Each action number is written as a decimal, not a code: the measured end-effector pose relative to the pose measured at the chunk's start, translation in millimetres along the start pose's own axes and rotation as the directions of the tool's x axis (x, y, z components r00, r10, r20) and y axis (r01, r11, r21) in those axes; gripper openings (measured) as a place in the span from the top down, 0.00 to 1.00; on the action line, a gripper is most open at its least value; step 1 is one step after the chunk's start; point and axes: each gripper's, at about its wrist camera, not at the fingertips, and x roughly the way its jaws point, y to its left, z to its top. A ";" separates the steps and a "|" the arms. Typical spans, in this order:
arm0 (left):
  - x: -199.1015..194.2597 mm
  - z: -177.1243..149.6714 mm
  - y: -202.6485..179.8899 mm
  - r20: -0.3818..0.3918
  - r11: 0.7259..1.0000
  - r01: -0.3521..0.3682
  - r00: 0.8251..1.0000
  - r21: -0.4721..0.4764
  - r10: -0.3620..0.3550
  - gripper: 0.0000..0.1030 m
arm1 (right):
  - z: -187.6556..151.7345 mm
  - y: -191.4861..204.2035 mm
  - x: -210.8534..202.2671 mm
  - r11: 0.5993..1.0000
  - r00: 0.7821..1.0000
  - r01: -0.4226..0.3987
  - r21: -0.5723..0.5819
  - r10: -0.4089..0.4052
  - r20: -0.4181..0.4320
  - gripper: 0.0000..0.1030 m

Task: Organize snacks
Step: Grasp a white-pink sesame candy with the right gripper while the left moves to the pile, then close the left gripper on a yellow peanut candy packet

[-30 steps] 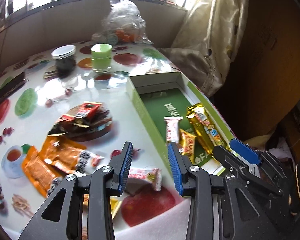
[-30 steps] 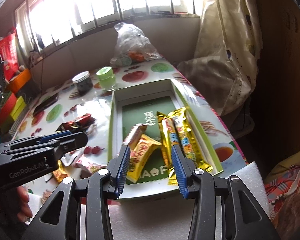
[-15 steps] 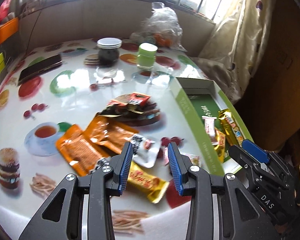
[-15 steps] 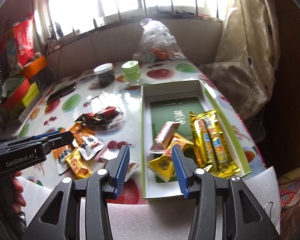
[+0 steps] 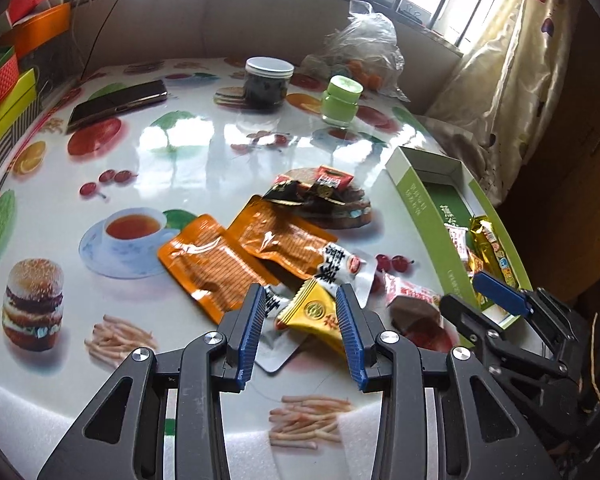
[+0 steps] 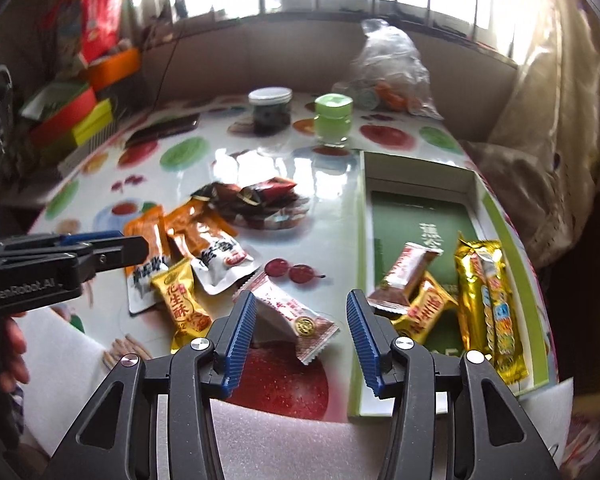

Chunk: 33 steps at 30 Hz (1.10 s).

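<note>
A glossy counter [image 5: 204, 148] printed with fruit, burgers and teacups carries loose snacks and a green box [image 6: 500, 216] for sorting them.

In the left wrist view, the left gripper [image 5: 300, 324] hangs over the snack pile, its blue-padded fingers spread a little with nothing pinched. A yellow triangular packet [image 5: 314, 314] lies on the counter, seen in the gap between them. At 11 o'clock from it lie two orange pouches [image 5: 236, 252], and at 12 o'clock a heap of dark red wrappers [image 5: 320, 192].

In the right wrist view, the right gripper [image 6: 300, 332] has its fingers spread wider; they have just been opening. A white and red candy packet [image 6: 292, 312] lies on the counter between them, not gripped. The green box sits at 2 o'clock from this gripper, along the counter's right edge. It holds gold foil bars [image 6: 486, 300], a yellow packet [image 6: 428, 312] and a brown and white candy [image 6: 404, 276].

At the far side of the counter, toward 12 o'clock, stand a dark jar with a white lid [image 6: 270, 110] and a green jar [image 6: 333, 118], with a clear plastic bag [image 6: 388, 68] behind them. A phone [image 5: 118, 102] lies at 10 o'clock.
</note>
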 end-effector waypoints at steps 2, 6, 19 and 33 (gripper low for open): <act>1.2 -2.1 3.3 -0.007 1.000 -0.006 1.000 -0.008 0.006 0.63 | 1.6 6.4 6.2 0.999 1.000 -0.008 -0.042 0.007 -0.016 0.55; 3.3 -5.1 9.8 -0.017 1.000 -0.009 1.000 -0.025 0.009 0.63 | 2.5 16.9 19.8 0.994 0.999 0.001 -0.108 -0.007 -0.051 0.54; 6.1 -9.6 23.8 -0.029 0.998 0.001 1.000 -0.058 -0.003 0.63 | 2.4 27.3 49.9 0.988 0.988 0.021 -0.154 -0.044 -0.151 0.71; 6.2 -15.0 29.2 -0.049 0.996 0.041 0.998 -0.080 -0.045 0.63 | -5.7 45.5 42.6 0.993 0.978 -0.119 -0.027 0.113 -0.174 0.80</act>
